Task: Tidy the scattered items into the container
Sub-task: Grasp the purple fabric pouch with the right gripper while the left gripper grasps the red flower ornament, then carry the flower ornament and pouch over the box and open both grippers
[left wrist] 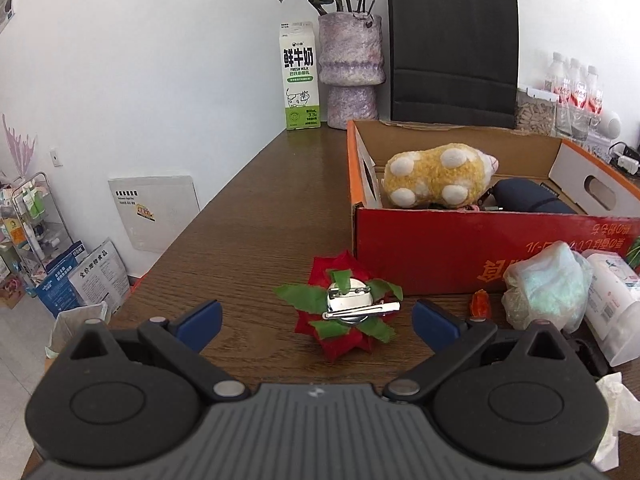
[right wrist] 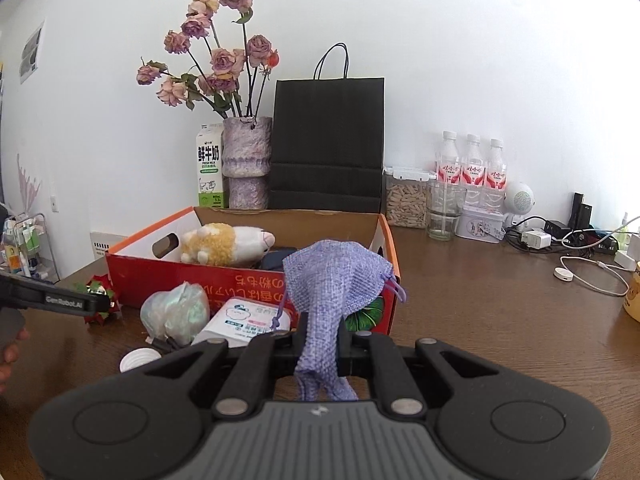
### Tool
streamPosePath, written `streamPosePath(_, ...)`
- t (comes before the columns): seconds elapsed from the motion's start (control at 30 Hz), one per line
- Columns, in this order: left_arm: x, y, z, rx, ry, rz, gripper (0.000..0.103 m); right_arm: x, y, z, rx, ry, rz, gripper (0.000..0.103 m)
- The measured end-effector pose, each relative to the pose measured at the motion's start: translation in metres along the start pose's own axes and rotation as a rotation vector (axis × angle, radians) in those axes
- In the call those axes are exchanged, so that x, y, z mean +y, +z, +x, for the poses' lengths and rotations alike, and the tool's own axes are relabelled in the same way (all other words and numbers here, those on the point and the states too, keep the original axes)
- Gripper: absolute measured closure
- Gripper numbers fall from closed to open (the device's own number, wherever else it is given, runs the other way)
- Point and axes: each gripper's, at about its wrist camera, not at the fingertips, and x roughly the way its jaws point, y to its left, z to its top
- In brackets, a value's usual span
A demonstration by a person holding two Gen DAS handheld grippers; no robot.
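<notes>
Red cardboard box (right wrist: 224,280): the container, open-topped, centre of the right wrist view, already holding a yellow plush toy (right wrist: 224,242) and a dark pouch (left wrist: 528,200); set on the desk (left wrist: 248,232) within reach of both hands. Lilac drawstring bag (right wrist: 336,276): pinched by its lower end in the right gripper (right wrist: 322,354), fingers together and clamped on the cloth, so the body stands raised in front of the box's near wall, apparently to clear the rim for dropping in. Red fabric flower (left wrist: 340,320): face down at lower centre of the left wrist view, its metal clip upward, on the desk just before the box. Left gripper (left wrist: 316,320): fingers (left wrist: 200,320) apart, one to each side of the flower, seemingly lined up to take it; contact not evident. Pale crumpled bag (left wrist: 548,284), white tissue pack (left wrist: 612,300), small orange item (left wrist: 480,304): lower right, not yet collected; the last too small to identify.
</notes>
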Motion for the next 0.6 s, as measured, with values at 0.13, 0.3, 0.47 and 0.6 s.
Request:
streamPosePath(0.13,-0.005,0.002,0.013,0.018,0.017,0.008,0.000,0.001,0.001,0.004,-0.002,0.004,0.001,0.095)
streamPosePath(0.3,-0.002,0.000,0.010,0.023,-0.021,-0.002,0.049,0.001,0.002,0.007,-0.002,0.004,0.003,0.095)
streamPosePath(0.47,0.008,-0.005,-0.006,-0.020,-0.053,-0.021,0.050,0.000,0.003,0.010,-0.005,0.004,0.006,0.095)
streamPosePath(0.6,0.019,-0.006,-0.020,-0.045,-0.066,-0.058,0.050,0.001,0.005,0.011,-0.012,0.006,0.006,0.095)
